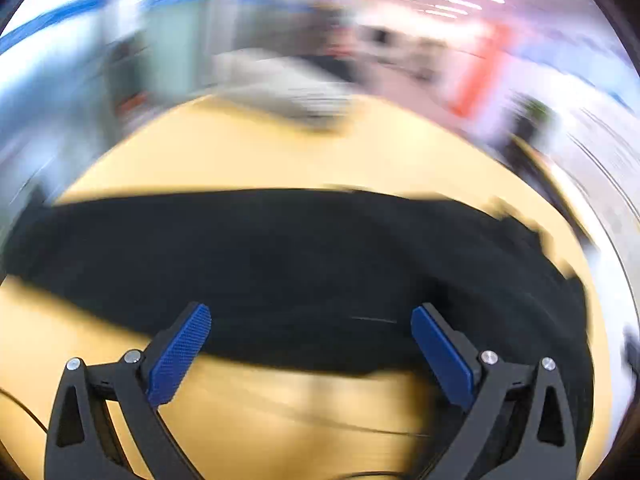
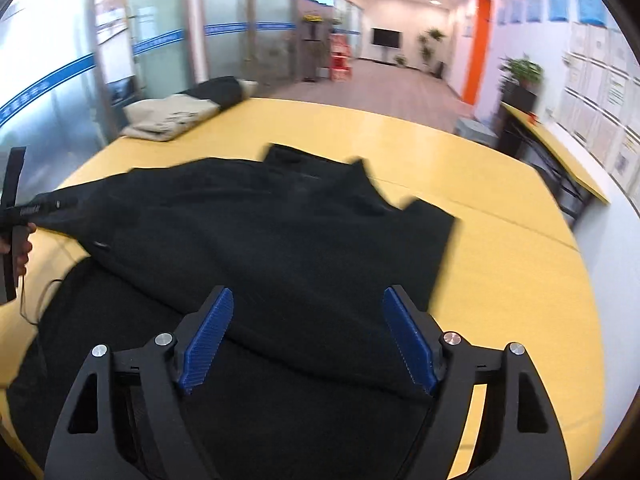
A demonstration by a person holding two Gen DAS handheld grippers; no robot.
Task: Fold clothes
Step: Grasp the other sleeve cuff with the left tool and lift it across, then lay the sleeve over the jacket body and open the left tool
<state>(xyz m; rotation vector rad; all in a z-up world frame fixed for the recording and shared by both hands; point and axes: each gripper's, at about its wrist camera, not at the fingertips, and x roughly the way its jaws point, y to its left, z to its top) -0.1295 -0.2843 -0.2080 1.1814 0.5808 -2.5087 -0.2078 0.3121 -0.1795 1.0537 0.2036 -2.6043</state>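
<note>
The right tongs (image 2: 308,336) are spread wide with nothing between the 2 blue pads (image 2: 206,344), poised over the black garment (image 2: 280,232). The left tongs (image 1: 310,354) are likewise spread and grip nothing, their view badly blurred. The garment lies across the yellow surface (image 2: 500,280), one part laid over another. Toward the far left edge of the surface sits a pile of beige and dark clothes (image 2: 176,116).
</note>
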